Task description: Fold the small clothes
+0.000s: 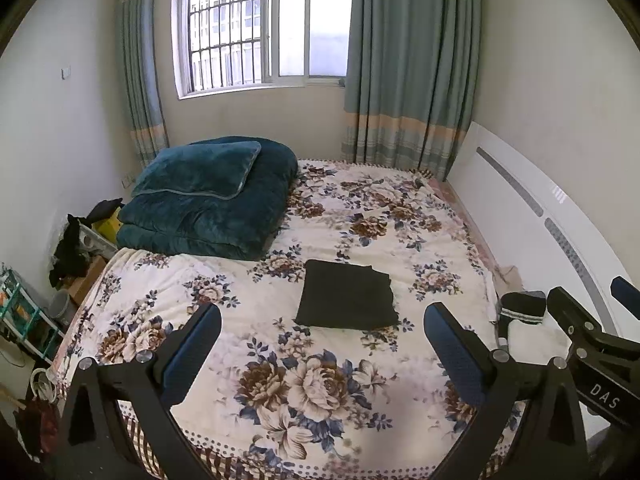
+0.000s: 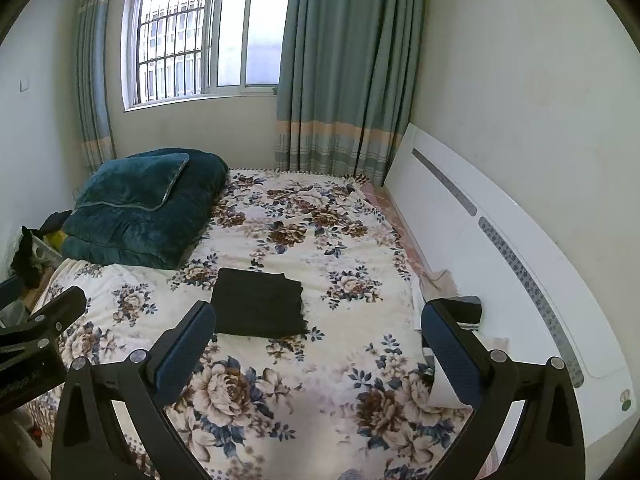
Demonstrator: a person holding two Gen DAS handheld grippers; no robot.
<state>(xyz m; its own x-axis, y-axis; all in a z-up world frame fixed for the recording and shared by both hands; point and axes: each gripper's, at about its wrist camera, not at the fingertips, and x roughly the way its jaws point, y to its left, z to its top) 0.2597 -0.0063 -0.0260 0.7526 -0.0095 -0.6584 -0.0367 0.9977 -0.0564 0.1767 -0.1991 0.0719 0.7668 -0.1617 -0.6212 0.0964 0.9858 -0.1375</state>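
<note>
Both claws are hanging above the near end of the bed (image 1: 360, 208), spread wide and gripping nothing. The left claw (image 1: 322, 346) is sitting with bare flowered bedspread (image 1: 304, 380) between its fingers, and the right claw (image 2: 318, 350) is doing the same a little further toward the white headboard (image 2: 500, 240).

A dark folded garment (image 1: 347, 295) is lying flat on the bedspread, ahead of both claws and apart from them. In the left wrist view it is sitting almost dead centre between the fingers, just past their tips. In the right wrist view the same garment (image 2: 259, 304) is lying ahead and to the left, close to the tip of the left-hand finger. So the left claw is looking the better lined up with it. Its outline is nearly square, with the slightly longer side running away from the claws toward the window (image 1: 260, 28); it is already looking neatly folded.

A dark sock with a pale striped band (image 1: 524, 307) is lying at the right edge of the bed beside the headboard. It is sitting just behind the right claw's right-hand finger in that claw's view, partly hidden, with something white next to it that I cannot identify. The right claw is clearly nearer to it, so it is probably the next piece to take.

A teal quilt and pillow (image 1: 208, 196) are piled at the far left corner, well away.
</note>
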